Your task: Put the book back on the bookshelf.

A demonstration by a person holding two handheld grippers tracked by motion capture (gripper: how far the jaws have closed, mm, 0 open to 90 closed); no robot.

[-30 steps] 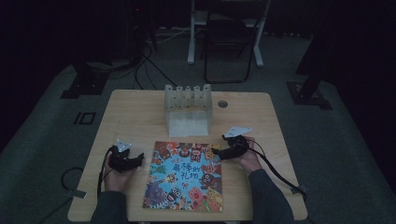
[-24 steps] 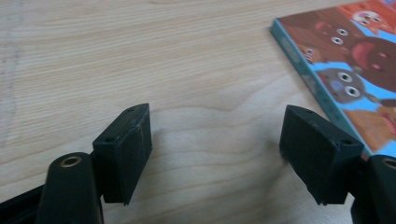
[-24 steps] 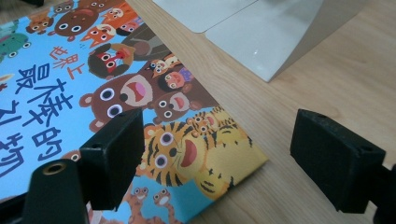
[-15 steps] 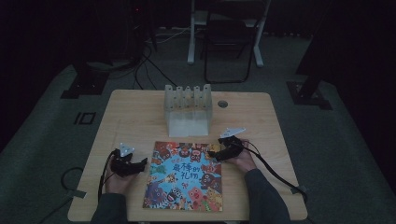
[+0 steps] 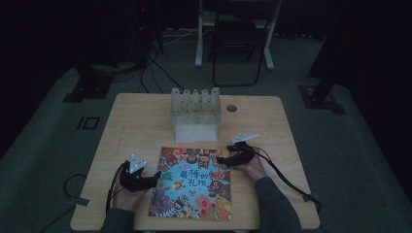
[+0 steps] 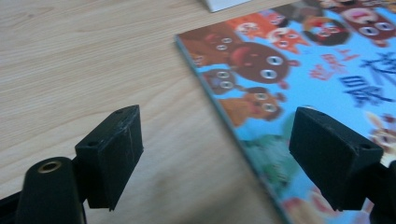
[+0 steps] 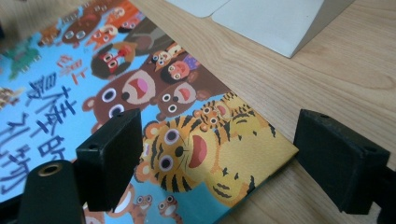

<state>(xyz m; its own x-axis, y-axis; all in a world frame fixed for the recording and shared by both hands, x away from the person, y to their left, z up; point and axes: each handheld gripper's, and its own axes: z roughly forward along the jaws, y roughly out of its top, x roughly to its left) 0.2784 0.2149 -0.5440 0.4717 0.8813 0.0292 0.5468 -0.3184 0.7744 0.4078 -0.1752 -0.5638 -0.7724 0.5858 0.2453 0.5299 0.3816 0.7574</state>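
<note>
1. We see the picture book (image 5: 193, 182) lying flat at lower centre of the high view, on the wooden table (image 5: 141, 121).
2. We judge it thin, light and bendy with a glossy, slippery cover; best taken at a corner or edge.
3. Left gripper (image 5: 145, 179) gapes wide over its left edge; right gripper (image 5: 224, 158) gapes wide over its far right corner.
4. A pale slotted rack (image 5: 195, 112) stands beyond.

Blue book (image 5: 193, 184) (orange tiger, brown bears), pale wooden table (image 5: 141, 121), black grippers

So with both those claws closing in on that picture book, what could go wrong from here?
The book lies flat on the table, so the open left gripper, straddling its edge, may just push it sideways. The open right gripper straddles a corner and could crease the cover. A shove might slide the book into the white rack.
</note>
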